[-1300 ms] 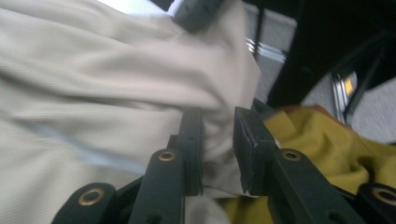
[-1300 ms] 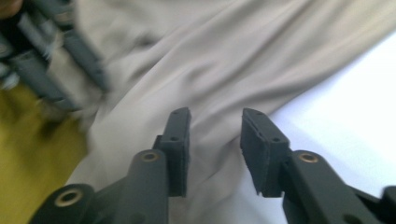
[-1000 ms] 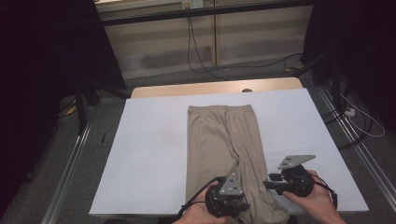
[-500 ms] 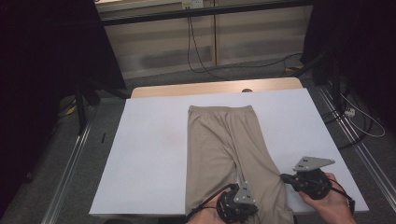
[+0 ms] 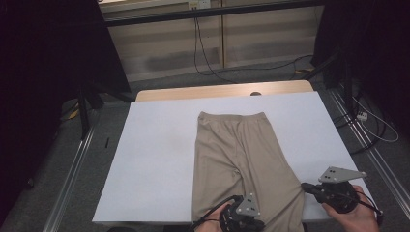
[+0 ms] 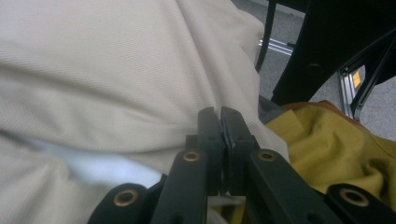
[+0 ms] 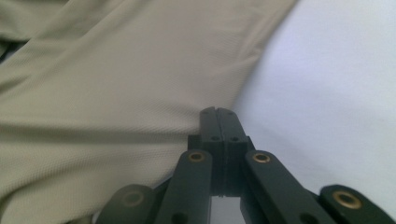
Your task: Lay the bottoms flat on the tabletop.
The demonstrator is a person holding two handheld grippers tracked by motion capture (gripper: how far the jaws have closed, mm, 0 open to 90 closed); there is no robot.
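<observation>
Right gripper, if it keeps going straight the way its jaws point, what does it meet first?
Probably the beige knit trousers: the right gripper has its jaws shut at the fabric's edge, seemingly pinching it. Beyond lies the white tabletop; depth is unclear.

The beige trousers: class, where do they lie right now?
In the high view, the beige trousers lie lengthwise on the white table, right of its centre, waistband at the far end.

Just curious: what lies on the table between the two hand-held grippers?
In the high view, the beige trousers' right leg lies between the left gripper and right gripper.
</observation>
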